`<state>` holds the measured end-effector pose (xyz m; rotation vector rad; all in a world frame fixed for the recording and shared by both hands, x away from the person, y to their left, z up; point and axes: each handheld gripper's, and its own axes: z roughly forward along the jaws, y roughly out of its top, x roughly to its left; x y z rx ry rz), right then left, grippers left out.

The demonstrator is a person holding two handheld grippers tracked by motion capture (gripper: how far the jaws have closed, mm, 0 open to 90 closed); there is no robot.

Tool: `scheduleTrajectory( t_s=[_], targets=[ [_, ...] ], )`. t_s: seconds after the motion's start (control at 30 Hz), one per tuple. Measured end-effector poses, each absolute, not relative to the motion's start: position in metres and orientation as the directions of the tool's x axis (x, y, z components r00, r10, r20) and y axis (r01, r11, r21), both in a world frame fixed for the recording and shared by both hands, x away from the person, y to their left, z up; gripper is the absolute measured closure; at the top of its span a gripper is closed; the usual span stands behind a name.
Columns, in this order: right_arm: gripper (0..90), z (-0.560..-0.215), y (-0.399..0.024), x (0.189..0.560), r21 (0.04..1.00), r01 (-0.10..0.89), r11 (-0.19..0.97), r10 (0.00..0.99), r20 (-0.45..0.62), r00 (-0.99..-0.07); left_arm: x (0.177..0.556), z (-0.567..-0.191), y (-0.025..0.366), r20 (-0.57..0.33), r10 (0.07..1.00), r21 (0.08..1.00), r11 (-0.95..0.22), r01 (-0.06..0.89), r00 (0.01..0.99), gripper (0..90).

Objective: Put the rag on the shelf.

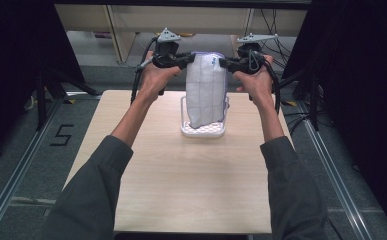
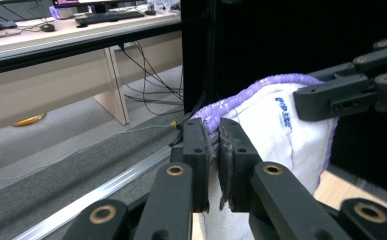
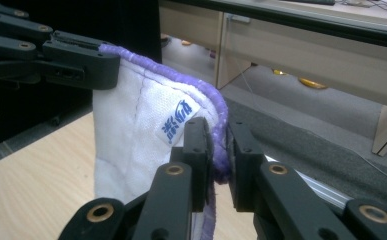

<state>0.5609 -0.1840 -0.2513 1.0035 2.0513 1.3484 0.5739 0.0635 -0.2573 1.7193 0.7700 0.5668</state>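
A blue label (image 3: 180, 121) on the cloth (image 1: 206, 92) is read in the gripper views, while the white basket (image 1: 203, 131) under the cloth, at 12 o'clock on the table (image 1: 181, 190), is seen in the high view. The cloth is hung between the tools: the left gripper (image 1: 190, 60) is clamped on its top corner at 9 o'clock and the right gripper (image 1: 223, 62) at 3 o'clock. Both hands are raised level above the far table edge, with forearms stretched forward.

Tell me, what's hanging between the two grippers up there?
A white cloth with a purple edge hangs between the left gripper and the right gripper, each pinching a top corner. The high view shows it dangling over a white tray.
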Motion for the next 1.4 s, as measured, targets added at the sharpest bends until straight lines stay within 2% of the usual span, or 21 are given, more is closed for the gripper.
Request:
scheduleTrajectory(
  t_s=[0.2, 0.43, 0.67, 1.03, 1.27, 1.33, 1.4],
  targets=[
    [81.1, -0.262, -0.183, 0.582, 0.923, 0.329, 0.201, 0.8, 0.039, -0.599, 0.594, -0.269, 0.058, -0.057, 0.749, 0.963, -0.134, 0.235, 0.66, 81.9],
    [80.8, -0.279, -0.175, 0.605, 0.906, 0.366, 0.211, 0.815, 0.044, -0.577, 0.616, -0.295, 0.054, -0.058, 0.777, 0.949, -0.151, 0.276, 0.626, 81.7],
    [80.6, -0.3, -0.172, 0.626, 0.873, 0.426, 0.238, 0.835, 0.04, -0.549, 0.626, -0.313, 0.053, -0.03, 0.79, 0.934, -0.197, 0.299, 0.613, 81.6],
    [79.2, -0.321, -0.171, 0.636, 0.807, 0.526, 0.268, 0.848, 0.061, -0.526, 0.63, -0.343, 0.058, -0.048, 0.798, 0.902, -0.224, 0.369, 0.601, 82.6],
    [73.5, -0.343, -0.17, 0.645, 0.775, 0.55, 0.311, 0.843, 0.043, -0.537, 0.629, -0.355, 0.061, -0.037, 0.799, 0.867, -0.273, 0.417, 0.601, 80.4],
    [63.2, -0.348, -0.171, 0.646, 0.756, 0.581, 0.301, 0.849, 0.065, -0.524, 0.628, -0.357, 0.062, -0.041, 0.8, 0.864, -0.273, 0.423, 0.599, 79.3],
    [59.7, -0.353, -0.173, 0.648, 0.734, 0.6, 0.319, 0.848, 0.062, -0.527, 0.627, -0.356, 0.063, -0.063, 0.799, 0.87, -0.25, 0.425, 0.598, 77.6]
  ],
)
